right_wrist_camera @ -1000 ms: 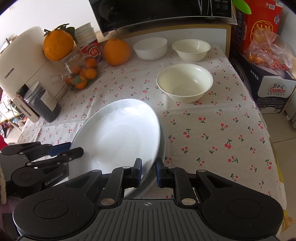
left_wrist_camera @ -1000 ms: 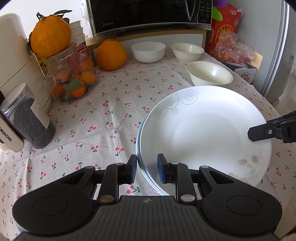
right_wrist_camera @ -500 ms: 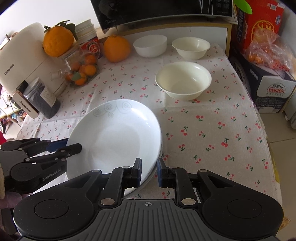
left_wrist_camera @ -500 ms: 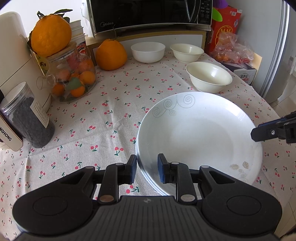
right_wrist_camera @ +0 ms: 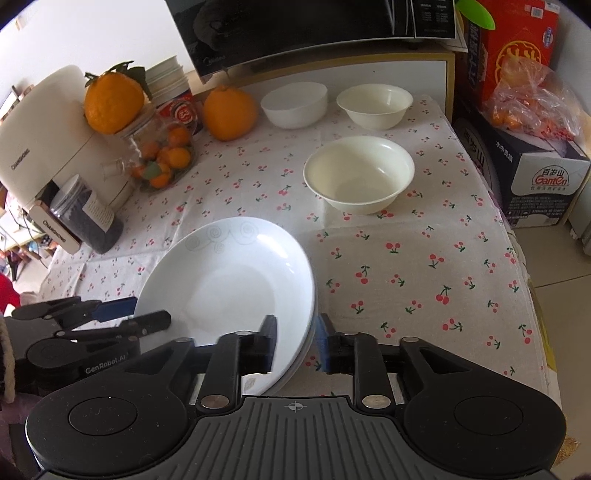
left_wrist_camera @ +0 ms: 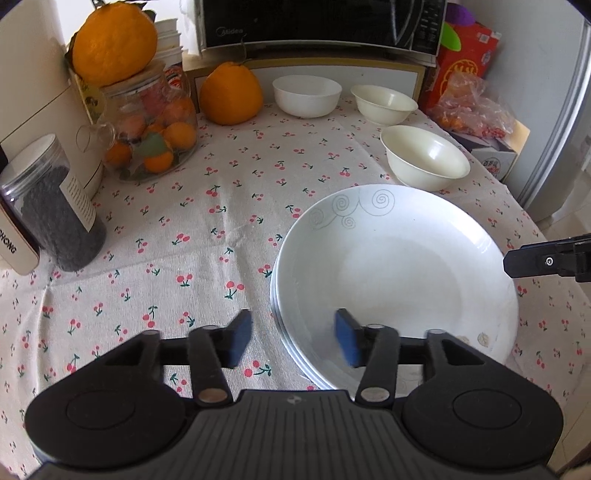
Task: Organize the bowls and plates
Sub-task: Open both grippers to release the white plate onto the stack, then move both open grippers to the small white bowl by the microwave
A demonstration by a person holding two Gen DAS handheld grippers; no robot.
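A stack of white plates with a swirl pattern [left_wrist_camera: 399, 266] lies on the cherry-print tablecloth [left_wrist_camera: 207, 221]; it also shows in the right wrist view [right_wrist_camera: 229, 280]. My left gripper [left_wrist_camera: 293, 341] is open, its jaws straddling the stack's near left rim. My right gripper [right_wrist_camera: 297, 345] is open, its jaws apart on either side of the stack's right rim. A cream bowl [right_wrist_camera: 358, 173] stands behind the plates. A white bowl [right_wrist_camera: 295, 103] and another cream bowl [right_wrist_camera: 375, 105] stand at the back.
A microwave [left_wrist_camera: 317, 22] stands at the back. A large orange [left_wrist_camera: 231, 94], a glass jar of oranges [left_wrist_camera: 155, 136] and a dark jar [left_wrist_camera: 51, 218] are at the left. Boxes and a bag of fruit [right_wrist_camera: 532, 107] crowd the right edge.
Both grippers have opened and let go of the top plate. The plate has come down flat onto the stack.
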